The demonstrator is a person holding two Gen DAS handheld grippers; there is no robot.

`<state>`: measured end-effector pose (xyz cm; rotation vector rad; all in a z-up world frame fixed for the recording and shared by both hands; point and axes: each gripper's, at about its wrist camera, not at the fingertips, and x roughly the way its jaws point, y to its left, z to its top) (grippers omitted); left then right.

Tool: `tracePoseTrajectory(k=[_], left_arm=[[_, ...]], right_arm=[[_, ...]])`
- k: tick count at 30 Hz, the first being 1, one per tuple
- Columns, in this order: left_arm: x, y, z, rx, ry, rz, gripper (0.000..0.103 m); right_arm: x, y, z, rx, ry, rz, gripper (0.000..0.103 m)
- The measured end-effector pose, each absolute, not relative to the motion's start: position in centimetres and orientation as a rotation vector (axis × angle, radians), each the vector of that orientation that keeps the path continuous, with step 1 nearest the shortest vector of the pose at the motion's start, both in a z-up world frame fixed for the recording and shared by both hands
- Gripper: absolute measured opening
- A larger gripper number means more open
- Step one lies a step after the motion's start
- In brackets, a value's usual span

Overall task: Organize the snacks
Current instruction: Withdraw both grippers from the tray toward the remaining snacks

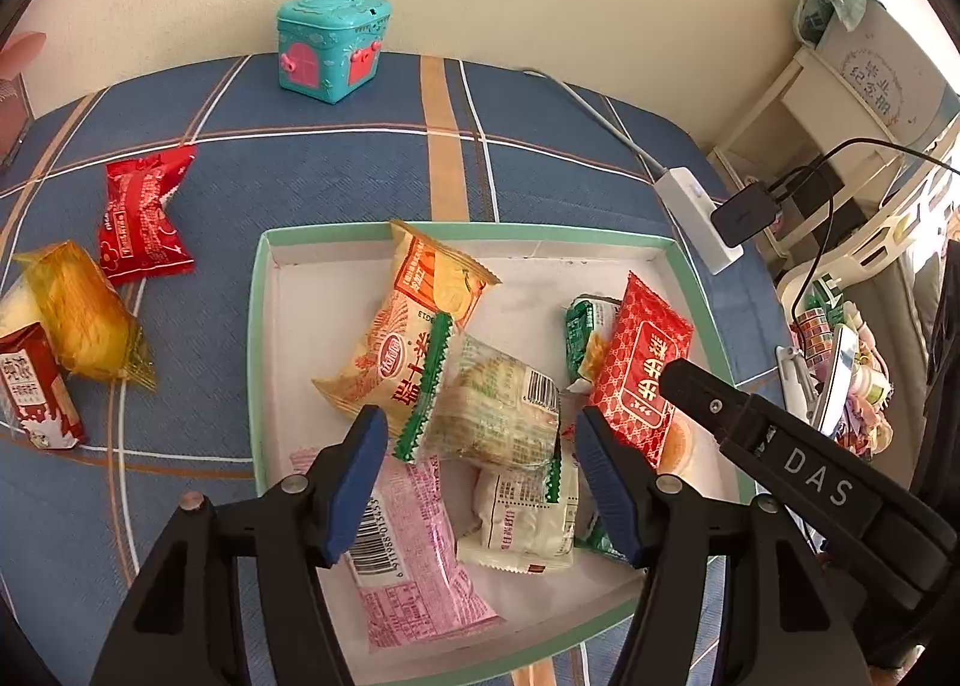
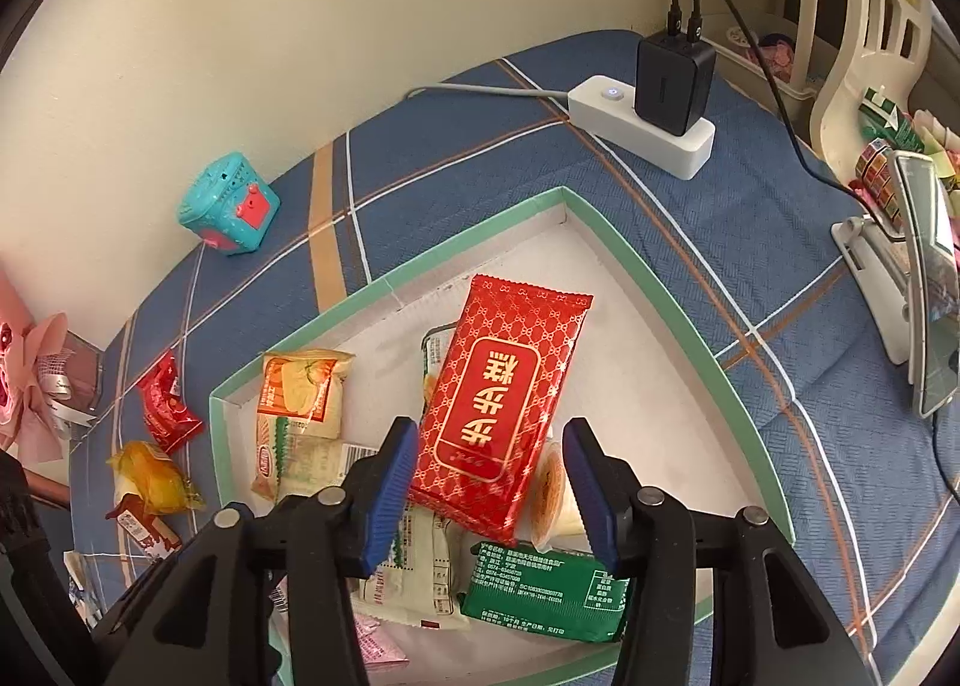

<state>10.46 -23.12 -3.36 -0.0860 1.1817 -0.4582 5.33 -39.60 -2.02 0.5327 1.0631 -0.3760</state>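
Note:
A green-rimmed white tray sits on the blue plaid cloth and holds several snack packets. My left gripper is open above a clear green-edged packet in the tray. My right gripper is open around the near end of a red packet lying on the pile; the red packet also shows in the left wrist view. A red candy packet, a yellow cake packet and a red-white carton lie on the cloth left of the tray.
A teal toy box stands by the wall. A white power strip with a black charger lies behind the tray. A phone on a stand and cluttered shelves are to the right.

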Motion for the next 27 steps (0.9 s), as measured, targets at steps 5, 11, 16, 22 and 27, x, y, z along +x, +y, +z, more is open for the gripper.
tracePoseTrajectory(k=[5, 11, 16, 22, 27], left_arm=[[10.7, -21.9, -2.2, -0.117, 1.183, -0.426, 0.066], [11.6, -18.9, -1.8, -0.139, 1.211, -0.310, 0.066], [12.4, -16.0, -1.9, -0.160, 1.215, -0.241, 0.066], [12.9, -12.7, -1.8, -0.169, 1.209, -0.173, 0.066], [13.0, -11.2, -1.5, -0.178, 1.204, -0.152, 0.066]], right_arm=[[5.1, -39.5, -0.9, 0.510, 1.053, -0.380, 0.054], [4.7, -38.9, 0.0, 0.482, 1.056, -0.384, 0.054], [4.8, -37.3, -0.1, 0.437, 1.081, -0.372, 0.054], [5.5, -34.4, 0.1, 0.364, 1.102, -0.318, 0.054], [5.8, -33.0, 0.3, 0.324, 1.103, -0.293, 0.054]])
